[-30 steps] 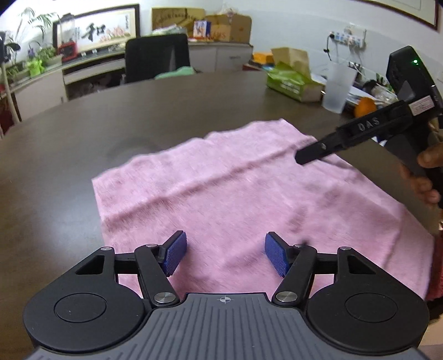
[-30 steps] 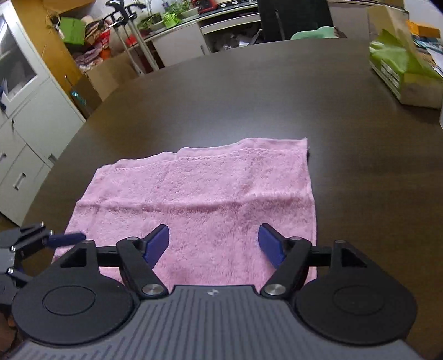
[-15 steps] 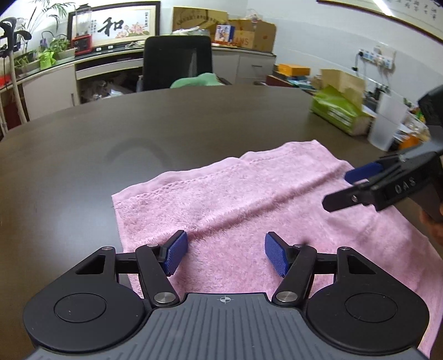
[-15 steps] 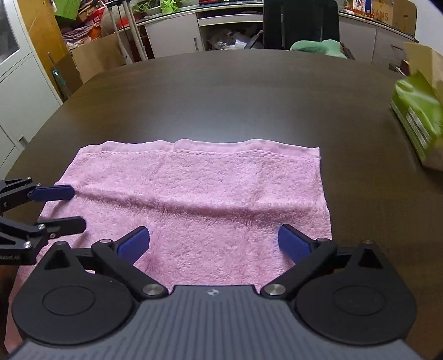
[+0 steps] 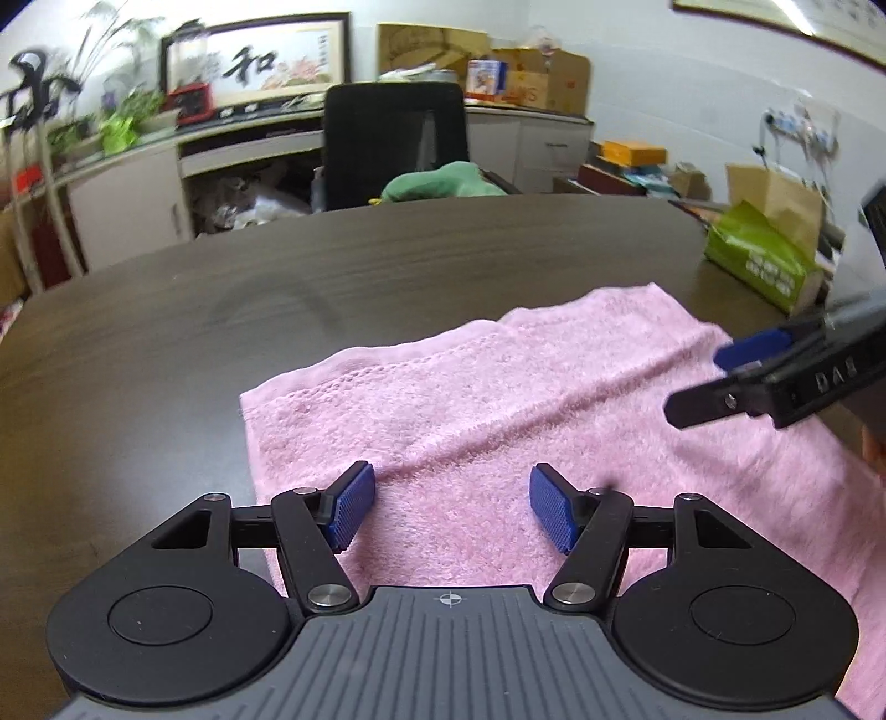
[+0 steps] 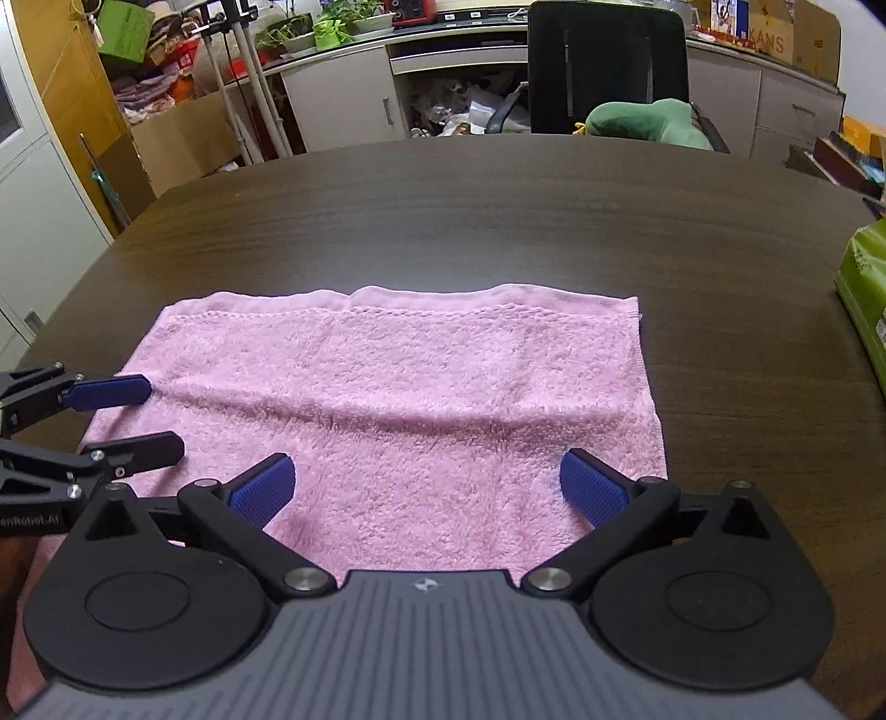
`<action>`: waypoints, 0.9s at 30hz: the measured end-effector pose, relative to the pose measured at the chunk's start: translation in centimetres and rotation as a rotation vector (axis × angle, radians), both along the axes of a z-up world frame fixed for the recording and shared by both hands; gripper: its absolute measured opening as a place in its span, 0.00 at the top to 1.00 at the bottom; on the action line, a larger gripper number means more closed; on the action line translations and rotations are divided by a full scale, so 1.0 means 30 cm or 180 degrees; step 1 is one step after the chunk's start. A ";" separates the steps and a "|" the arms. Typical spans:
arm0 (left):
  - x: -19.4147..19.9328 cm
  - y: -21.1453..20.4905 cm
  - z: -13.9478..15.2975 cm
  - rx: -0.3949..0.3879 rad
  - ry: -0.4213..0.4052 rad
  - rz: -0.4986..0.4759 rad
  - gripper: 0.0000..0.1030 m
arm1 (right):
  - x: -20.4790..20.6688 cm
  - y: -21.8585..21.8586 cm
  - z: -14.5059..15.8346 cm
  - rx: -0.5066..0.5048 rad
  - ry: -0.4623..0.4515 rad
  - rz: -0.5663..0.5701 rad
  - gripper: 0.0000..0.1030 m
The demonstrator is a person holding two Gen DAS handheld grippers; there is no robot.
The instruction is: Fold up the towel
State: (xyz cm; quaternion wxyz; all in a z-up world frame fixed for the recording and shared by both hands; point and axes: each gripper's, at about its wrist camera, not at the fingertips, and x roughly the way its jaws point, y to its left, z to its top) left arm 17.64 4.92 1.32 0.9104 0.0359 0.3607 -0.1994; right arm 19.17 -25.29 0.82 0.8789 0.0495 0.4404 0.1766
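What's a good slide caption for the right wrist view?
Open right gripper poised over a flat pink towel on a dark table, left gripper alongside.

Dark wood-grain table in an office. Beyond its far edge, black office chair with a green cushion on the seat. Behind, grey cabinets under a counter with potted plants. White wall with framed calligraphy (cardboard boxes alongside).
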 end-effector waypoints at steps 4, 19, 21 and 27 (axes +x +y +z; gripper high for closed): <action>-0.129 0.069 0.057 -0.0049 -0.0187 0.0050 0.37 | -0.095 -0.085 0.044 0.0435 -0.0116 0.0058 0.01; -0.643 0.118 0.044 0.0363 -0.0775 -0.0297 0.22 | -0.721 -0.296 0.022 -0.0045 -0.0732 0.0229 0.20; -0.668 0.094 0.042 0.0409 -0.0840 -0.0394 0.22 | -0.744 -0.297 0.006 -0.0050 -0.0708 0.0221 0.24; -0.718 0.036 0.005 0.0513 -0.0812 -0.0561 0.22 | -0.761 -0.290 -0.030 -0.0098 -0.0683 0.0118 0.28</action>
